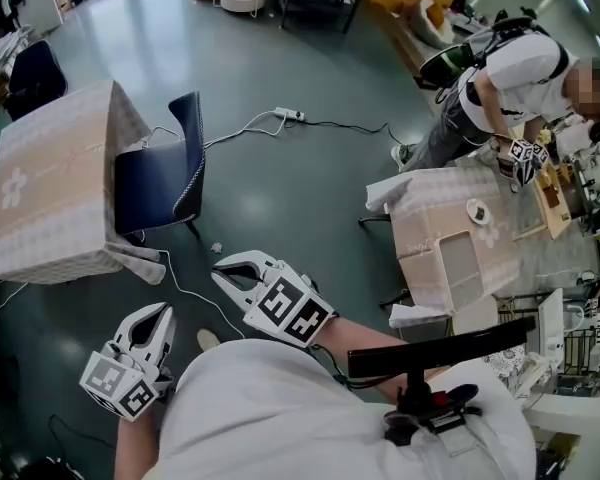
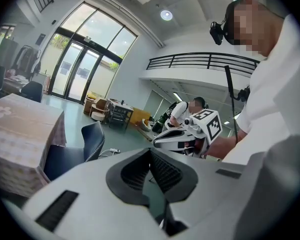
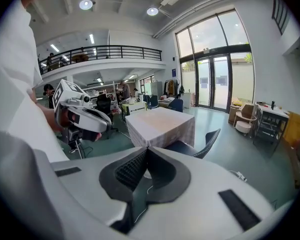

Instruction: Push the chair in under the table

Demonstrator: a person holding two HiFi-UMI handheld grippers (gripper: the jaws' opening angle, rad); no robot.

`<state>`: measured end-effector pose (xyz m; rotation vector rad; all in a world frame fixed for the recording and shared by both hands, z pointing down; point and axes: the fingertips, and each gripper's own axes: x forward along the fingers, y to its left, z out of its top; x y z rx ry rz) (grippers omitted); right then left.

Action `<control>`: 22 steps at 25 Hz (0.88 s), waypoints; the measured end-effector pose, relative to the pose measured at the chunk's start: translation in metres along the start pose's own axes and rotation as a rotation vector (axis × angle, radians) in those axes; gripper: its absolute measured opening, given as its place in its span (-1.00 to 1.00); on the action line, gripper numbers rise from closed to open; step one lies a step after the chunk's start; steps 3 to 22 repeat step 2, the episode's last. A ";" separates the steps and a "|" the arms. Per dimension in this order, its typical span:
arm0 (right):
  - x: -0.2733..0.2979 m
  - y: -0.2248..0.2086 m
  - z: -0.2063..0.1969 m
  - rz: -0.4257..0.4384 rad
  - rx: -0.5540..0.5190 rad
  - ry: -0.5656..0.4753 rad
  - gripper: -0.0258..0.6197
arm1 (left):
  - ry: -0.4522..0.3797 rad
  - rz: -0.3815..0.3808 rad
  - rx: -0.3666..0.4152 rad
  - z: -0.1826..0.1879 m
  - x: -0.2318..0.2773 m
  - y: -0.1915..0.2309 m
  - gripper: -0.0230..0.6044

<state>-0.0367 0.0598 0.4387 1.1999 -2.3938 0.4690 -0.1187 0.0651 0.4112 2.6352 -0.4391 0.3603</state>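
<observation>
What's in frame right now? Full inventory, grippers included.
table: 1, beige checked cloth, left side of the head view
chair: 1, dark blue, beside the table's right edge
second chair: 1, dark, behind the table at far left
power strip: 1, white, on the floor beyond the chair, cable attached
second table: 1, beige cloth, right side
other person: 1, white shirt, bent over at upper right
left gripper: 1, white, bottom left, jaws shut, empty
right gripper: 1, white, bottom centre, jaws shut, empty
</observation>
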 end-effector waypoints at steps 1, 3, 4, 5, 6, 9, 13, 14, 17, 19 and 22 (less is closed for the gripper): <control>0.006 0.006 0.004 0.001 0.000 0.000 -0.88 | -0.002 -0.002 -0.002 0.000 -0.007 0.004 -0.89; 0.011 0.011 0.008 0.001 -0.001 0.000 -0.88 | -0.003 -0.003 -0.005 0.000 -0.015 0.008 -0.89; 0.011 0.011 0.008 0.001 -0.001 0.000 -0.88 | -0.003 -0.003 -0.005 0.000 -0.015 0.008 -0.89; 0.011 0.011 0.008 0.001 -0.001 0.000 -0.88 | -0.003 -0.003 -0.005 0.000 -0.015 0.008 -0.89; 0.011 0.011 0.008 0.001 -0.001 0.000 -0.88 | -0.003 -0.003 -0.005 0.000 -0.015 0.008 -0.89; 0.011 0.011 0.008 0.001 -0.001 0.000 -0.88 | -0.003 -0.003 -0.005 0.000 -0.015 0.008 -0.89; 0.011 0.011 0.008 0.001 -0.001 0.000 -0.88 | -0.003 -0.003 -0.005 0.000 -0.015 0.008 -0.89; 0.011 0.011 0.008 0.001 -0.001 0.000 -0.88 | -0.003 -0.003 -0.005 0.000 -0.015 0.008 -0.89; 0.011 0.011 0.008 0.001 -0.001 0.000 -0.88 | -0.003 -0.003 -0.005 0.000 -0.015 0.008 -0.89; 0.011 0.011 0.008 0.001 -0.001 0.000 -0.88 | -0.003 -0.003 -0.005 0.000 -0.015 0.008 -0.89; 0.011 0.011 0.008 0.001 -0.001 0.000 -0.88 | -0.003 -0.003 -0.005 0.000 -0.015 0.008 -0.89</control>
